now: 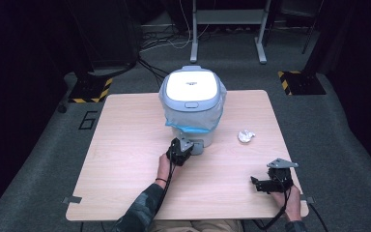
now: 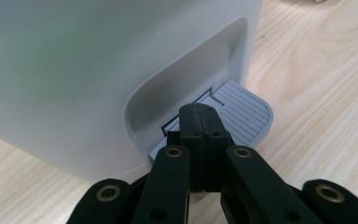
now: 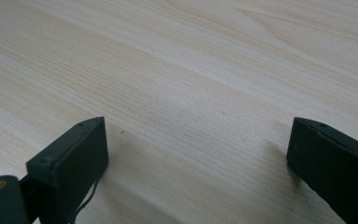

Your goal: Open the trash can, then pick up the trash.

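Right in front of me, my left tool [image 2: 199, 140] has its two black jaws pressed together with nothing between them, and its tip sits on the grey ribbed pedal [image 2: 242, 114] at the foot of the white bin [image 1: 192, 104]. That bin stands in the middle of the far half of the wooden surface [image 1: 125, 159], with a clear bag tucked under its lid, and a crumpled white paper ball [image 1: 246, 136] lies near it on its right. My right tool [image 1: 263, 185] rests low near my right corner, well apart from the bin, with its jaws wide apart and only bare wood between them.
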### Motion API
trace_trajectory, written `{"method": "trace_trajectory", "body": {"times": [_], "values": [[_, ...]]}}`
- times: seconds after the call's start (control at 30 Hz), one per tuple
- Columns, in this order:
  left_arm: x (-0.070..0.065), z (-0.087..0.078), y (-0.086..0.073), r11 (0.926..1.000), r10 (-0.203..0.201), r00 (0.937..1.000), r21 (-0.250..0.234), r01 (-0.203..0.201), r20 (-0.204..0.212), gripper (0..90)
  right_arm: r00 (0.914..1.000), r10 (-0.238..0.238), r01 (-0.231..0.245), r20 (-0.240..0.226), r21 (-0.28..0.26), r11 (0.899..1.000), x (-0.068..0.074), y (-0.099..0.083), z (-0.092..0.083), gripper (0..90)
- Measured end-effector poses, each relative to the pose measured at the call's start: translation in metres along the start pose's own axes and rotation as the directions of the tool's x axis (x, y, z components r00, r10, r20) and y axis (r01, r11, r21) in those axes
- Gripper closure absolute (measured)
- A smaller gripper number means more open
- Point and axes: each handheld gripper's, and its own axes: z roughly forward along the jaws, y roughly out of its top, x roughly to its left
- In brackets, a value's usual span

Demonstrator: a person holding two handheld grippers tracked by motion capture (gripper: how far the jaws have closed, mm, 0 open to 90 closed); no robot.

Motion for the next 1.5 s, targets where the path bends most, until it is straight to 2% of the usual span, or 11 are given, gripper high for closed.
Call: {"method": "trace_trajectory", "body": {"times": [0.13,0.2,0.23,0.27,0.33,0.37,0.43,0.6,1.03,1.5], "values": [[0.0009,0.0035,-0.0022,0.9996,0.001,0.9998,0.029,-0.002,0.021,90.0,1.0000,-0.001,0.001,0.007,0.000,1.000,0.0000,0.0000,0.0001,4.6],[0.0001,0.0057,-0.0043,0.9997,-0.003,0.9997,0.026,0.003,0.022,90.0,1.0000,0.001,-0.001,0.004,0.000,1.000,0.0001,0.0000,0.0000,4.6],[0.0012,0.0072,-0.0065,0.9996,0.007,0.9997,0.028,-0.008,0.025,90.0,1.0000,0.001,-0.001,0.001,0.000,1.000,0.0000,0.0000,0.0000,4.7],[0.0011,0.0073,-0.0073,0.9997,-0.002,0.9996,0.026,0.002,0.027,90.0,1.0000,0.000,0.000,0.004,-0.001,1.000,0.0002,0.0000,0.0000,4.7],[-0.0009,0.0079,-0.0087,0.9998,-0.014,0.9998,0.012,0.014,0.014,90.0,1.0000,-0.001,0.001,0.004,-0.001,1.000,0.0002,0.0000,-0.0001,4.9],[-0.0022,0.0082,-0.0085,0.9999,-0.002,1.0000,0.015,0.002,-0.001,90.0,1.0000,0.000,0.000,0.003,-0.001,1.000,0.0002,0.0001,-0.0002,5.1],[-0.0023,0.0081,-0.0085,0.9999,-0.002,1.0000,0.014,0.002,-0.003,90.0,1.0000,-0.003,0.003,0.002,-0.001,1.000,0.0001,-0.0001,-0.0001,5.4],[-0.0010,0.0078,-0.0084,0.9998,-0.014,0.9999,0.017,0.014,0.007,90.0,1.0000,-0.003,0.003,0.001,-0.001,1.000,0.0000,-0.0001,-0.0003,5.7],[-0.0009,0.0079,-0.0085,0.9998,-0.015,0.9999,0.013,0.015,0.004,90.0,1.0000,-0.003,0.003,0.003,-0.002,1.000,0.0001,-0.0002,-0.0004,5.6],[0.0024,0.0081,-0.0088,0.9990,-0.044,0.9988,0.007,0.044,0.023,90.0,0.9999,-0.006,0.006,0.012,-0.002,1.000,0.0002,-0.0002,-0.0004,5.2]]}}
